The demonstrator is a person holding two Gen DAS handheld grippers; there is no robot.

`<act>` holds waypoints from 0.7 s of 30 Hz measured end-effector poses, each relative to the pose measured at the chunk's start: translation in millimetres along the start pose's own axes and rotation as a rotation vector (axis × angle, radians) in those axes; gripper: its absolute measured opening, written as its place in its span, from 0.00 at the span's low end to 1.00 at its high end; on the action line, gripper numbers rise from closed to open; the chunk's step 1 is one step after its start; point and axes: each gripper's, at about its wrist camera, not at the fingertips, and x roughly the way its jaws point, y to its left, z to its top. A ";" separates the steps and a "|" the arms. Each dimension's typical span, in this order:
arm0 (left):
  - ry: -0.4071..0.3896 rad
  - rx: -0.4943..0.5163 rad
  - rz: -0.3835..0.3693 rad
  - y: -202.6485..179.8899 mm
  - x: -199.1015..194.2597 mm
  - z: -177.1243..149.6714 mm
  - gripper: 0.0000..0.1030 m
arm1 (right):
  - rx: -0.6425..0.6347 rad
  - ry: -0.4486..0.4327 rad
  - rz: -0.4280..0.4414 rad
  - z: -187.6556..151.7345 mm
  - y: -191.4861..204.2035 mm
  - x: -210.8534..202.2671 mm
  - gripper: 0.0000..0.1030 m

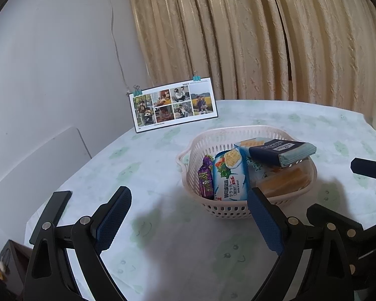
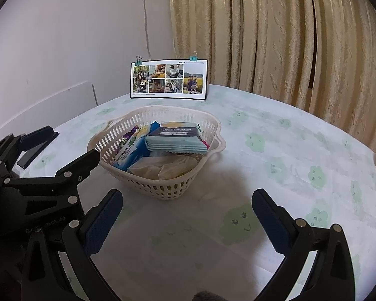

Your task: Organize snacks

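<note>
Left wrist view | basket [image 1: 228, 208] of snacks [image 1: 230, 175] sits just ahead-right of left gripper [image 1: 188, 215], spread wide, empty | right gripper [image 2: 188, 215] likewise wide, empty, basket ahead-left | left nearer, I judge

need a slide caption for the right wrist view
Open right gripper hovers before a white basket packed with snacks, a photo card standing behind.

Both wrist views toward basket [image 1: 228, 210]
</note>
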 end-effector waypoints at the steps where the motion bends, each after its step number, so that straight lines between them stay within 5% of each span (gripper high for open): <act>1: 0.001 -0.001 -0.001 0.1 0.0 0.1 0.91 | -0.004 0.000 0.000 0.1 0.4 0.2 1.00; 21: 0.001 -0.002 0.001 2.8 0.6 -0.4 0.91 | -0.043 -0.028 0.021 -1.4 8.3 -4.1 1.00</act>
